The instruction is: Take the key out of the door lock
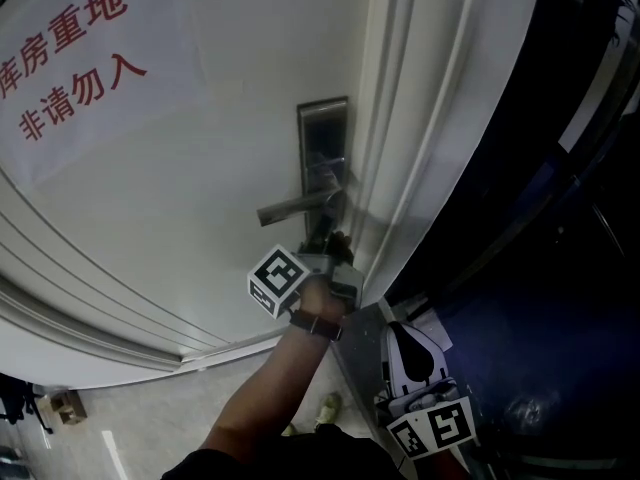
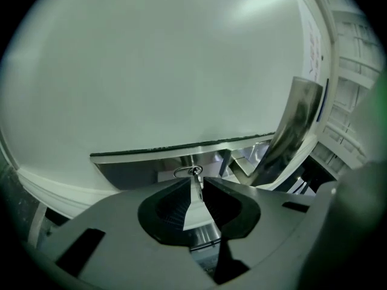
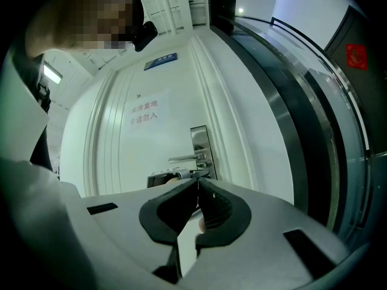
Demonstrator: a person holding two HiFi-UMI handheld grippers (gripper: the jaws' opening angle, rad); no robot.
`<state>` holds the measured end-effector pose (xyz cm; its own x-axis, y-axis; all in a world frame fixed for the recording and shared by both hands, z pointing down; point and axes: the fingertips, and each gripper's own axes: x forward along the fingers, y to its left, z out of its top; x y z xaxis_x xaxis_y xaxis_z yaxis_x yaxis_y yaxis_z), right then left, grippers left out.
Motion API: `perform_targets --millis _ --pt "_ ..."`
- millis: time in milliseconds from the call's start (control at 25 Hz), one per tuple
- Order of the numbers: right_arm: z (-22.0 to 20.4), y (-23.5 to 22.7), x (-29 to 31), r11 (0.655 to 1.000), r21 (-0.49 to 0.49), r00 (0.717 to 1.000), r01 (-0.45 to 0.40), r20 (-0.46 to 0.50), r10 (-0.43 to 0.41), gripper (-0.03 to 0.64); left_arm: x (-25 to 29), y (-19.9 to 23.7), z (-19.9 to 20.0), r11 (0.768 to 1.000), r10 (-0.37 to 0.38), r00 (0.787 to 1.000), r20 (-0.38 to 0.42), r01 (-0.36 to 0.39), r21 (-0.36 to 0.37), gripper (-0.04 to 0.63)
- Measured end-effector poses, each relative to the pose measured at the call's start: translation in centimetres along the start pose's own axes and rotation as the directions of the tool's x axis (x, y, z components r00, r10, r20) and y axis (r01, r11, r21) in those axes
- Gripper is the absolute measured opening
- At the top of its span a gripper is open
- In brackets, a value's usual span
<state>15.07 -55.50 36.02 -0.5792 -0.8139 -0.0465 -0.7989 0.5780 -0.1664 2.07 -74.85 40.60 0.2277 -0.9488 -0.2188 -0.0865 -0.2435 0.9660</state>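
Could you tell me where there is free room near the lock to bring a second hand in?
Free: the bare door panel left of the lock plate, above the handle. Crowded: below the handle, where the left gripper is shut on the key, beside the door frame.

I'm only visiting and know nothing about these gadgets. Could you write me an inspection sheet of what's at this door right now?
Surface: white door with a red-lettered sign.
Job's things: key sits in the lock, below the lever handle; not yet out.
Clutter: one small unclear object on the floor.
Grippers: left gripper shut on the key; right gripper shut, empty, held low away from the door.
Cables: nothing seen.
Surroundings: dark glass panel right of the door frame.
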Motion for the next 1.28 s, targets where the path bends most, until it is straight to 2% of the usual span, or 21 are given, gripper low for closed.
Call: perform_targets --millis 160,680,1040,1280 --pt "0.0 -0.4 0.3 1.000 0.004 1.000 -0.010 -0.003 0.010 0.014 0.3 -0.2 0.0 1.000 0.004 1.000 0.020 -0.003 -0.014 0.044" --pt "0.0 -1.2 0.5 0.999 0.030 1.000 -0.028 0.000 0.028 0.014 0.0 0.1 0.0 0.989 0.112 0.991 0.080 -0.103 -0.104 0.011" --pt "0.3 -1.5 0.5 0.998 0.046 0.999 -0.035 0.012 0.035 0.014 -0.9 -0.2 -1.2 0.984 0.142 0.987 0.068 -0.133 -0.122 0.006" --pt "0.5 -1.4 0.6 0.997 0.057 0.999 -0.045 0.026 0.044 0.014 -2.3 -0.8 -2.8 0.984 0.135 0.991 0.019 -0.132 -0.117 0.006"
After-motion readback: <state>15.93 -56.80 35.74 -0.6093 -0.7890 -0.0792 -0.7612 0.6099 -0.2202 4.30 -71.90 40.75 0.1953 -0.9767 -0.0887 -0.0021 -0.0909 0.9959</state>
